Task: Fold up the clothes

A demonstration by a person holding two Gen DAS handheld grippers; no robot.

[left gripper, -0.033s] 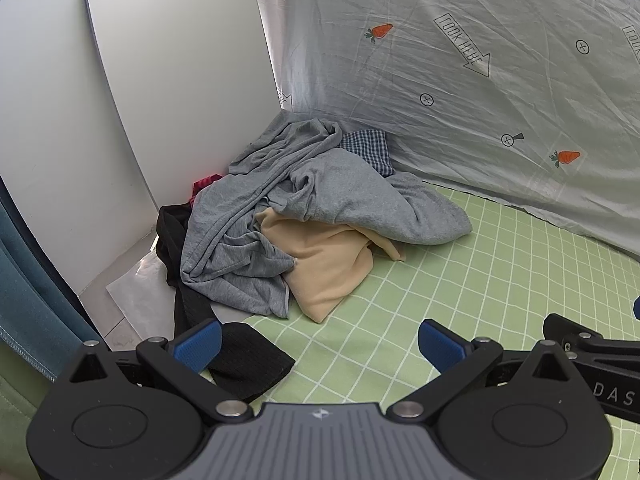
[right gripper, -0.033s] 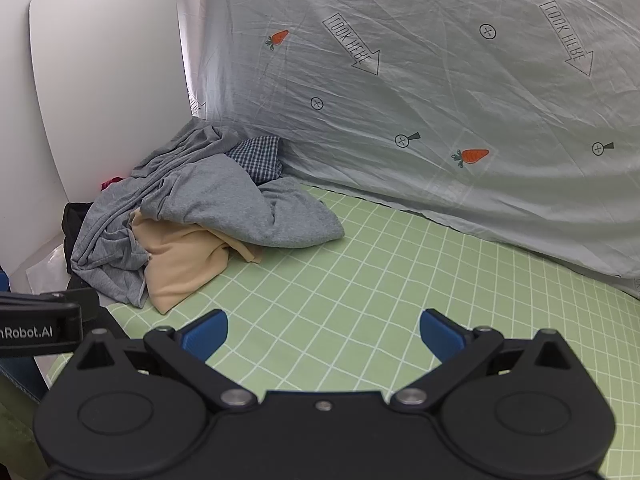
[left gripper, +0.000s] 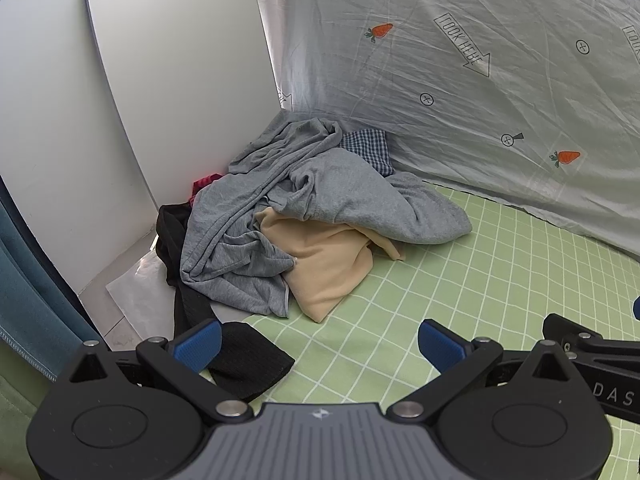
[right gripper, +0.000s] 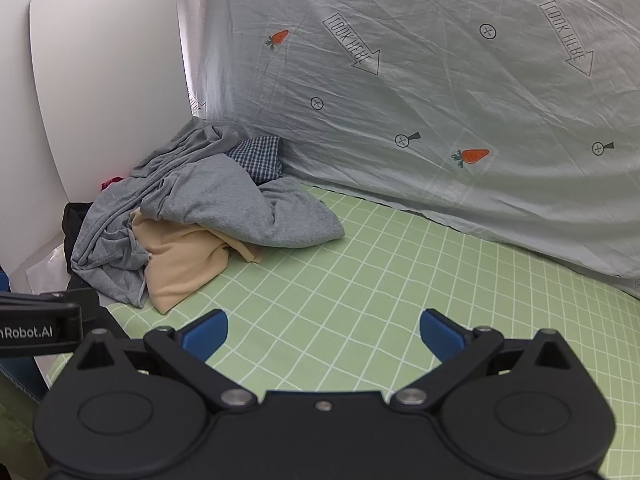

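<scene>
A heap of clothes lies in the far left corner of the green checked sheet [left gripper: 460, 272]. A grey garment [left gripper: 332, 192] is on top, a beige one [left gripper: 324, 264] under it, a checked cloth [left gripper: 368, 148] behind, and a black garment [left gripper: 240, 360] trails toward me. My left gripper [left gripper: 320, 344] is open and empty, its left fingertip just above the black garment's end. My right gripper [right gripper: 323, 334] is open over the bare sheet, to the right of the heap. In the right wrist view the grey garment [right gripper: 224, 200] and the beige one [right gripper: 180, 256] lie ahead on the left.
A white board [left gripper: 180, 80] leans up behind the heap. A pale cloth printed with carrots and arrows [left gripper: 480, 80] hangs along the back. A clear plastic sheet [left gripper: 140, 288] lies left of the heap and a teal fabric [left gripper: 24, 300] hangs at the left edge.
</scene>
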